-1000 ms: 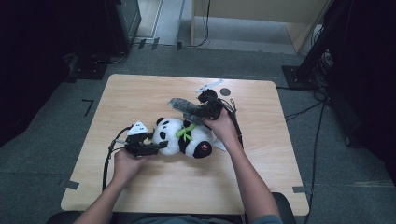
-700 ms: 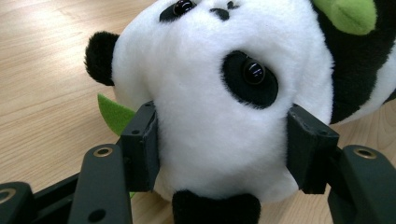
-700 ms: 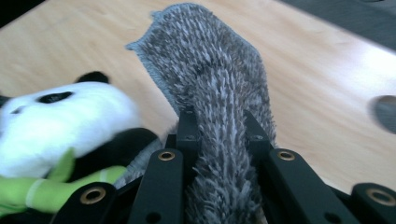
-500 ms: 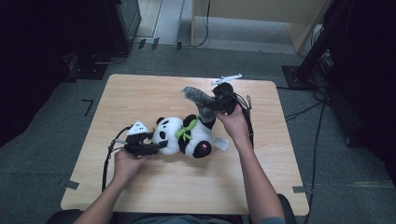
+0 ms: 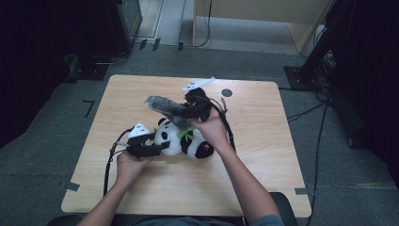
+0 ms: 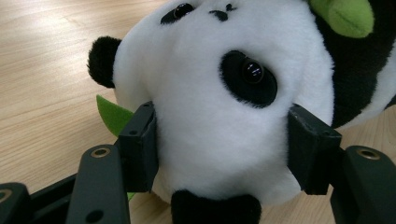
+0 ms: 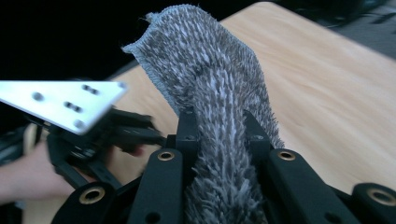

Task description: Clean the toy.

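Two grippers at work over wooden table. Left gripper clamped on head of plush panda, pads pressed into white fur on both sides of face, jaws held about half apart by its bulk; seen close in left gripper view, with panda lying on its side on bare wood. Panda placed near middle of table, slightly toward left edge, green leaf at its chest. Right gripper raised just above panda, toward far edge, jaws nearly closed and pinching grey fuzzy cloth. Cloth hung free of table, loose end pointed toward left edge. Right gripper view: cloth gripped narrow between both pads, stitched hem uppermost. Small dark disc noted near far edge.
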The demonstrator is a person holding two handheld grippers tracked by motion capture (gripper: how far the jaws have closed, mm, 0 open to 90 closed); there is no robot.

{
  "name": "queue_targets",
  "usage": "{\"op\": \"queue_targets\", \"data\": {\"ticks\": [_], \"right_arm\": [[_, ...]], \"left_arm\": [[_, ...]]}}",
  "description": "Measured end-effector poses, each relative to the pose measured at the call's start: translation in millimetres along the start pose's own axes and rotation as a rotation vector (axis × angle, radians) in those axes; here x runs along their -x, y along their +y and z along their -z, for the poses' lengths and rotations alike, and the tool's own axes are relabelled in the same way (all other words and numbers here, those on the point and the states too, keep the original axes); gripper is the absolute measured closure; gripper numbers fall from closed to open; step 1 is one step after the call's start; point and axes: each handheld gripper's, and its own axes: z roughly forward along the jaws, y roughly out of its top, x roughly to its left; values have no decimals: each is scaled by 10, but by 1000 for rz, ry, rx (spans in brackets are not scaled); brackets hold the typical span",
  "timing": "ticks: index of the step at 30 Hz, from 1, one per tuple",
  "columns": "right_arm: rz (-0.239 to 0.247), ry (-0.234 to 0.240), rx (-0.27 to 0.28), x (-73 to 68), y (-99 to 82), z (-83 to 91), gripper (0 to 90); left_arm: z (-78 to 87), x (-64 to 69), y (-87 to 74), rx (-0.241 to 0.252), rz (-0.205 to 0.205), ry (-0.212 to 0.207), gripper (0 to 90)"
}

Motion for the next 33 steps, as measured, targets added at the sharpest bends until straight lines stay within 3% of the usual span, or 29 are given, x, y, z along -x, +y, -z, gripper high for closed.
{"op": "queue_targets", "data": {"ticks": [3,7,9,11,14,17,21,28,31,33], "right_arm": [[-9,63,-22,-35,-28,-186,754],[-56,44,-121,119,-153,-432,753],[-70,33,-121,207,-223,-474,753],[-100,24,-118,282,-239,-450,749],[-82,-82,-155,364,-250,-389,743],[-121,-80,-174,469,-283,-338,740],[-136,-129,-195,554,-304,-274,723],[-144,-218,-170,685,-316,-78,741],[-188,-198,-147,781,-354,29,744],[-191,-240,-142,817,-371,92,750]], "left_arm": [[7,9,-3,-5,-9,5,365],[5,18,-2,-9,0,9,365],[1,9,3,-12,12,7,367],[1,11,7,-16,12,6,368],[-1,6,9,-19,13,1,369],[0,11,16,-26,9,4,369],[-2,4,24,-29,17,-1,371],[-2,-4,31,-39,14,-5,372],[-4,-10,32,-40,12,-8,371],[-4,-18,35,-41,18,-12,371]]}}
